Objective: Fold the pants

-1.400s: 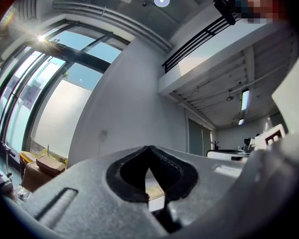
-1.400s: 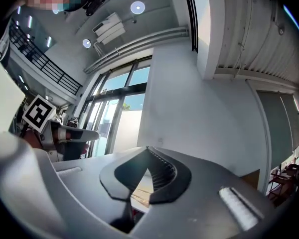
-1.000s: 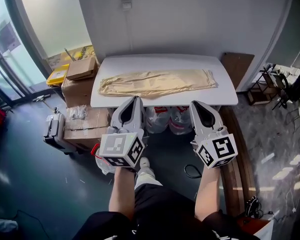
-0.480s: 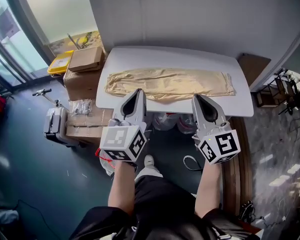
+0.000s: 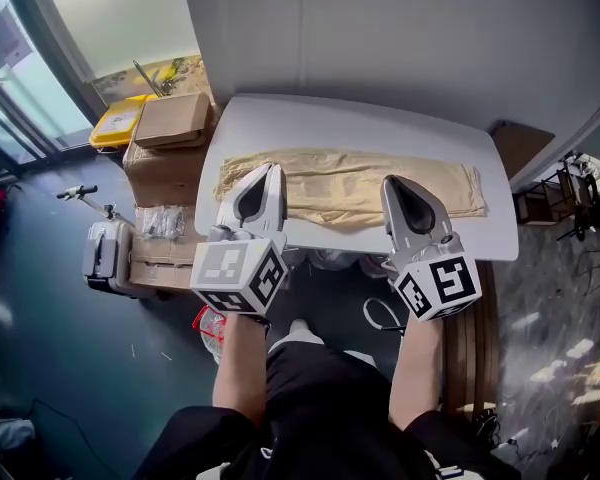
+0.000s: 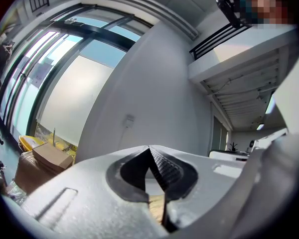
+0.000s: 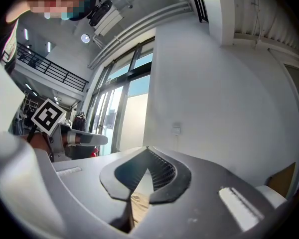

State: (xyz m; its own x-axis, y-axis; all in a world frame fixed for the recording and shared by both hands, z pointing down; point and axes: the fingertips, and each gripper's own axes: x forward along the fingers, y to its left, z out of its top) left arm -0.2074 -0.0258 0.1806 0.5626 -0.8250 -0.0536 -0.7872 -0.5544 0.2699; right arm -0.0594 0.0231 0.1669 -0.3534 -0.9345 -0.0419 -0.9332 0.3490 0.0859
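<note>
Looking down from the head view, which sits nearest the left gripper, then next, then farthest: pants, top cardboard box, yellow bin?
1. pants, spread right ahead of the left gripper.
2. cardboard box, off to the left, atop a stack.
3. yellow bin, farther left, beyond that box.

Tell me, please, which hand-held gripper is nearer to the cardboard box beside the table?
Left. The left hand-held gripper points at the end of the pants by the cardboard box; the right hand-held gripper is farther along the pants, away from it.
</note>
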